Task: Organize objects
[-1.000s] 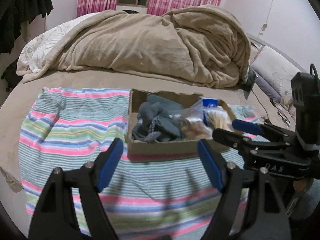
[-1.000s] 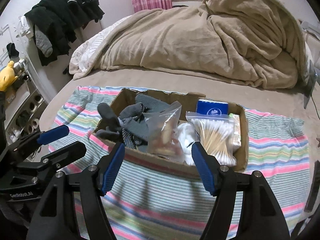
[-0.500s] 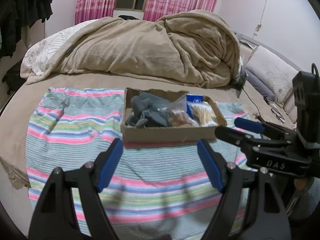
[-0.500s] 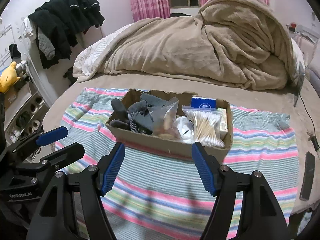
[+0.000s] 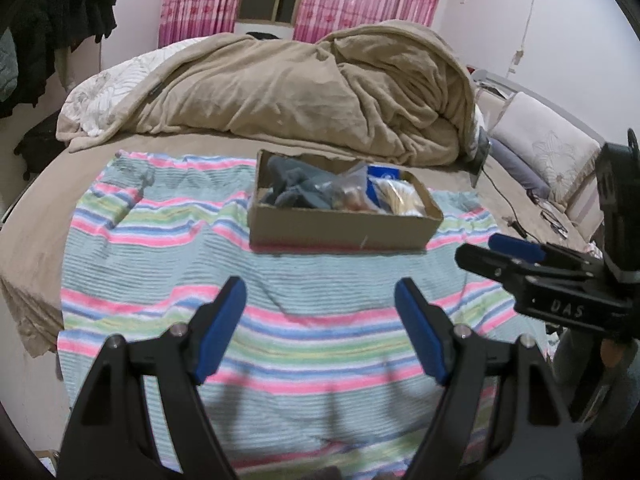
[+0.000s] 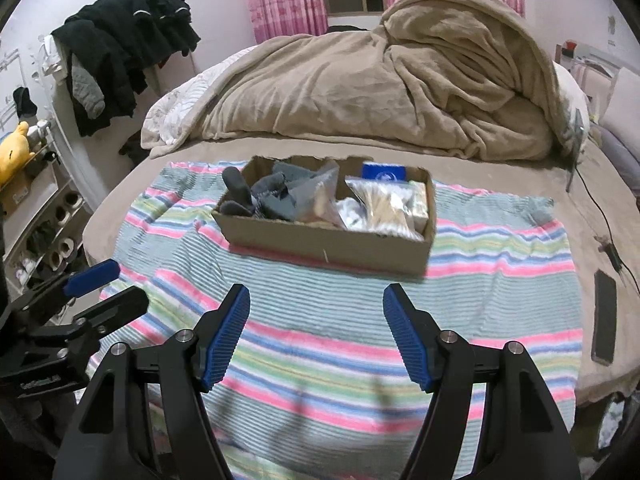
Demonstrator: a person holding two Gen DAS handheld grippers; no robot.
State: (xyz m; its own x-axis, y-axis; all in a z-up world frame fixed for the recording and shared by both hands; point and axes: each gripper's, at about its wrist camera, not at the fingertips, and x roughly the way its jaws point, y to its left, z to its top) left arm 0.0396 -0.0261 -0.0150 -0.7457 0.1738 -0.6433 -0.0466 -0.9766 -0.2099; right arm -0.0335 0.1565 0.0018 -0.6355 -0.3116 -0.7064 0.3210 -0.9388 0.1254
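A shallow cardboard box [image 5: 340, 228] [image 6: 332, 246] stands on a striped towel [image 5: 280, 292] [image 6: 320, 312] on the bed. It holds grey socks [image 6: 264, 196], a clear bag [image 6: 320, 196], a bag of cotton swabs [image 6: 388, 204] and a blue packet [image 6: 383, 173]. My left gripper [image 5: 320, 312] is open and empty, well short of the box. My right gripper [image 6: 316, 312] is open and empty, also back from the box. Each gripper shows at the edge of the other's view.
A rumpled beige blanket [image 5: 300, 88] [image 6: 400, 88] lies behind the box. A black phone [image 6: 604, 316] and a cable [image 6: 600, 216] lie on the bed at the right. Dark clothes [image 6: 120, 48] hang at the left, above shelves with shoes [image 6: 48, 236].
Both grippers have pulled back from the box, which now sits farther away and smaller. Both stay open and empty. The box contents have not moved.
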